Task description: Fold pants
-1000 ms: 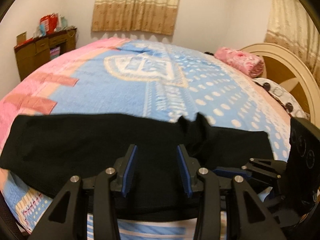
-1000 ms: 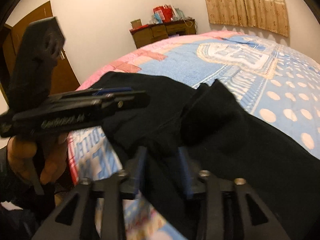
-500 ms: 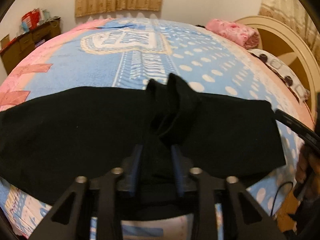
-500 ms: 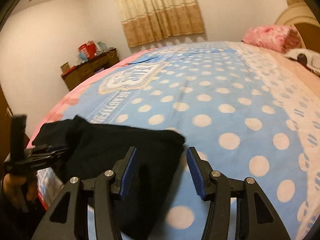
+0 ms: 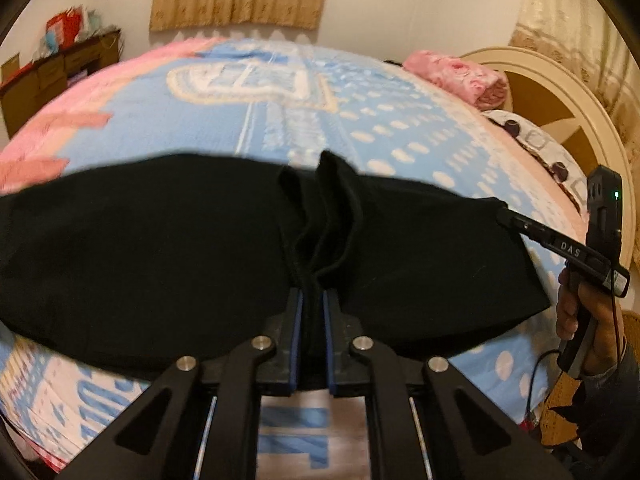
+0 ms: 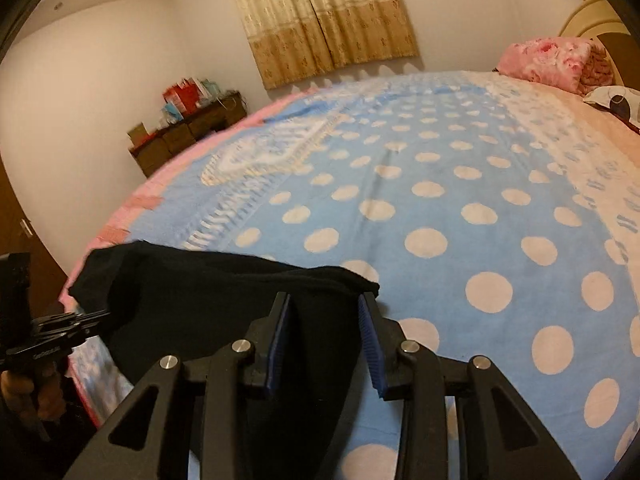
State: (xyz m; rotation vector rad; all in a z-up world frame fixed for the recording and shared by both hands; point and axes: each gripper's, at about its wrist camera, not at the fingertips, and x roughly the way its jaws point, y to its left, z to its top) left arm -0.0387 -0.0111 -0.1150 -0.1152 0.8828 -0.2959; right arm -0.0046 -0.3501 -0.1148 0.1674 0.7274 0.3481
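A: Where are the black pants (image 5: pixel 160 240) lying?

B: Across the near edge of the bed (image 5: pixel 248 128), on the blue polka-dot blanket (image 6: pixel 460 208). In the left wrist view they stretch as a dark band from the left edge of the frame almost to the right edge.

A: And the left hand-held gripper (image 5: pixel 311 304)?

B: At lower centre of its own view, its blue pads are pinched together on a bunched ridge of the pants fabric that rises in folds just above the fingertips. In the right wrist view it shows at the lower left, with a hand (image 6: pixel 24 392) under it.

A: The right hand-held gripper (image 6: pixel 326 312)?

B: Lower centre of its view, at the right end of the pants. Its jaws are closing with the cloth's corner lying between them; a clear gap remains and the pads do not press the fabric.

A: Anything else around?

B: A pink pillow (image 5: pixel 456 78) at the upper right, by the cream headboard (image 5: pixel 568 92); beige curtains (image 6: pixel 320 16) at the top; a brown dresser (image 6: pixel 184 136) at the left.
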